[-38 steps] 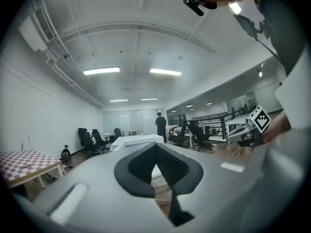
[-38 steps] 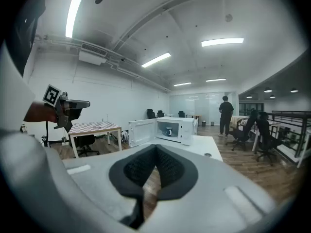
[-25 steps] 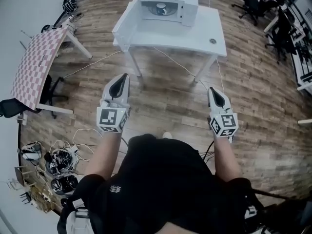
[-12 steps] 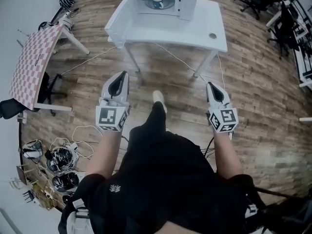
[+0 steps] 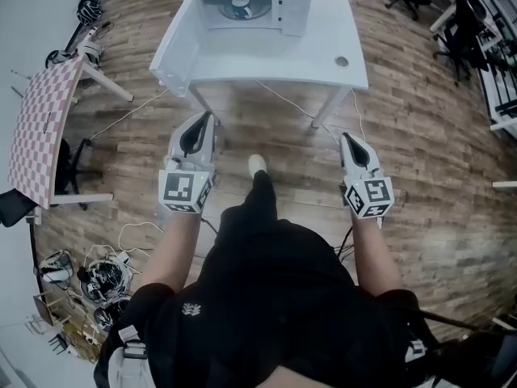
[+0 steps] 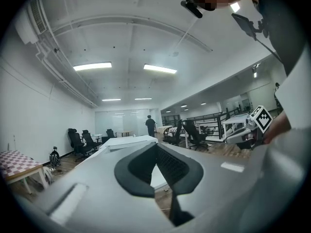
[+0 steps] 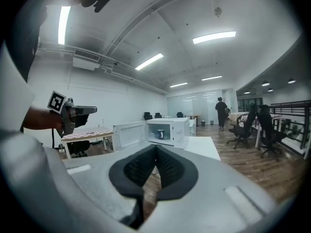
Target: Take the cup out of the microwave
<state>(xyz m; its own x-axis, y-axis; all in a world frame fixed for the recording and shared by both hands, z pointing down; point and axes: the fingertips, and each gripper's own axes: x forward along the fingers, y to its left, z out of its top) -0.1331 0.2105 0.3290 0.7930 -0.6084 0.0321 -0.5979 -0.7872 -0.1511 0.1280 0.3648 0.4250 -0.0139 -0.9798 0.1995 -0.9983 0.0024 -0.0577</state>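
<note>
A white microwave [image 5: 250,2] stands on a white table [image 5: 323,55] ahead of me, its door [image 5: 174,43] swung open to the left. Inside it sits a dark cup [image 5: 240,8], which also shows in the right gripper view as the cup [image 7: 161,134] in the open microwave [image 7: 170,130]. My left gripper [image 5: 208,116] and right gripper [image 5: 346,137] are held level over the wooden floor, well short of the table. Both are shut and hold nothing. The right gripper [image 7: 155,147] points toward the microwave.
A pink checkered table [image 5: 36,128] stands at the left, with cables and gear [image 5: 89,273] on the floor beside it. Office chairs [image 5: 452,14] are at the right. A cord [image 5: 283,103] hangs under the white table. A person [image 7: 221,111] stands far off.
The person has stepped toward the table, a foot now forward. Both grippers came nearer to the table with the body and stay shut. The microwave sits further left in the head view.
</note>
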